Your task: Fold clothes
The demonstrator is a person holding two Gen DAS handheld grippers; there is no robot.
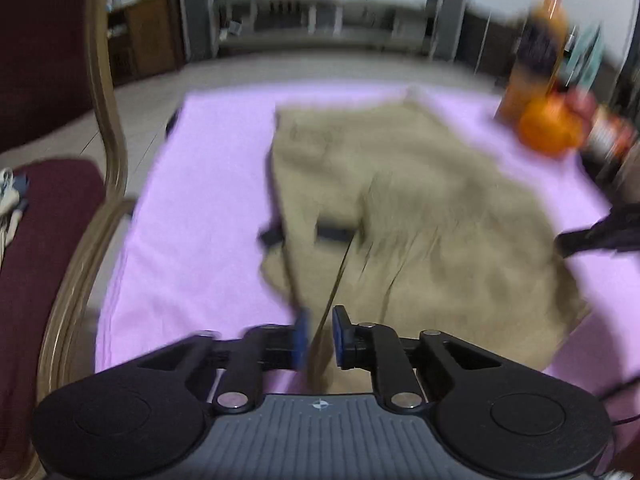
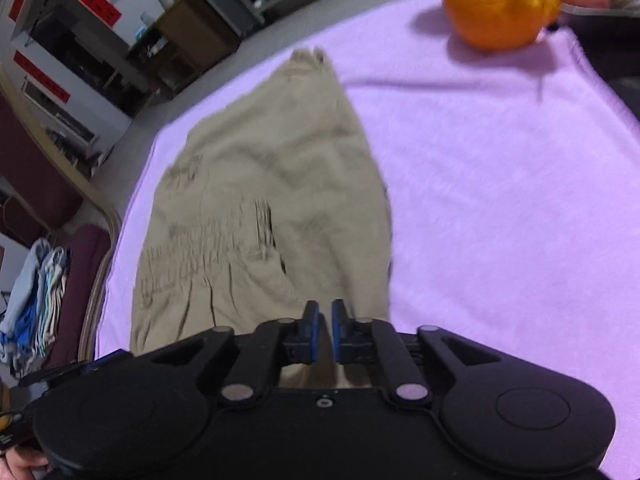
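Observation:
A khaki garment [image 1: 400,200] lies on the lilac cloth [image 1: 200,200] that covers the table. My left gripper [image 1: 320,336] is shut on the garment's near edge, and a fold of fabric rises between its blue pads. In the right wrist view the same garment [image 2: 272,184] stretches away from my right gripper [image 2: 325,328], which is shut on its near edge. The right gripper [image 1: 592,236] also shows in the left wrist view at the garment's right side. Both views are blurred.
An orange [image 2: 496,4] sits on the lilac cloth [image 2: 500,200] at the far right, with a bottle [image 1: 536,52] and packets behind it. A maroon chair [image 1: 52,208] with a wooden frame stands to the left. Folded clothes [image 2: 36,300] lie on the chair.

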